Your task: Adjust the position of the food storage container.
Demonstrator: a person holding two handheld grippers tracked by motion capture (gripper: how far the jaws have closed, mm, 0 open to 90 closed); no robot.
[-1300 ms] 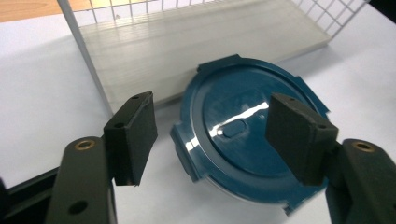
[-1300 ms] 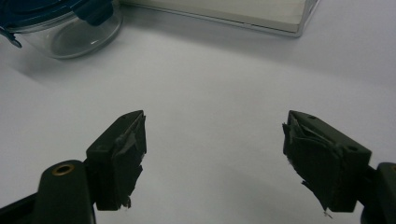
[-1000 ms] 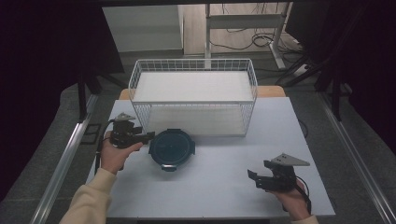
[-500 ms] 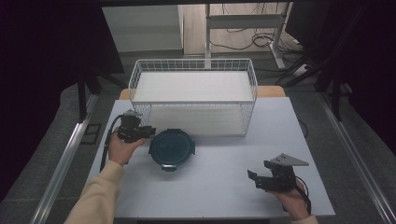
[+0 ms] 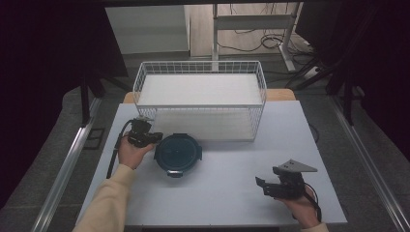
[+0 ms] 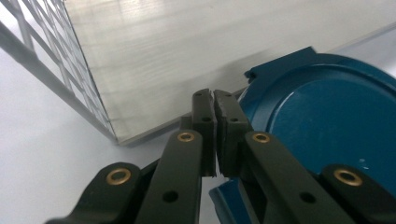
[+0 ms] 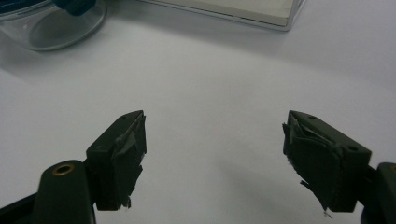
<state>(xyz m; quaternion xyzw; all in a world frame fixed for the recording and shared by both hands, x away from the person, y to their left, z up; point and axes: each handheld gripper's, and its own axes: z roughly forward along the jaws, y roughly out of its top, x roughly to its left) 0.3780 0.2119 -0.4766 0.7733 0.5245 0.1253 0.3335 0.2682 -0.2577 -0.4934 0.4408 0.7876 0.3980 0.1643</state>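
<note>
A round container with a dark blue lid (image 5: 178,153) sits on the white table (image 5: 232,203), in front of the wire basket. My left gripper (image 5: 155,137) is at the lid's left edge, its tips right at the rim. In the left gripper view, the jaws (image 6: 215,95) have just been closing and now stand pressed together with nothing between the pads, just over the blue lid (image 6: 327,126) and one of its side clips. My right gripper (image 5: 261,186) rests at the front right of the table. Its jaws (image 7: 215,140) are open over bare table.
A white wire basket (image 5: 200,104) with a pale floor panel stands at the back of the table, close behind the container; its mesh wall (image 6: 46,70) is near my left jaws. The container's clear bowl (image 7: 51,23) lies far left of my right gripper.
The left hand moved right and toward the lid's edge, and its jaws closed. The right hand and the container stayed put.
</note>
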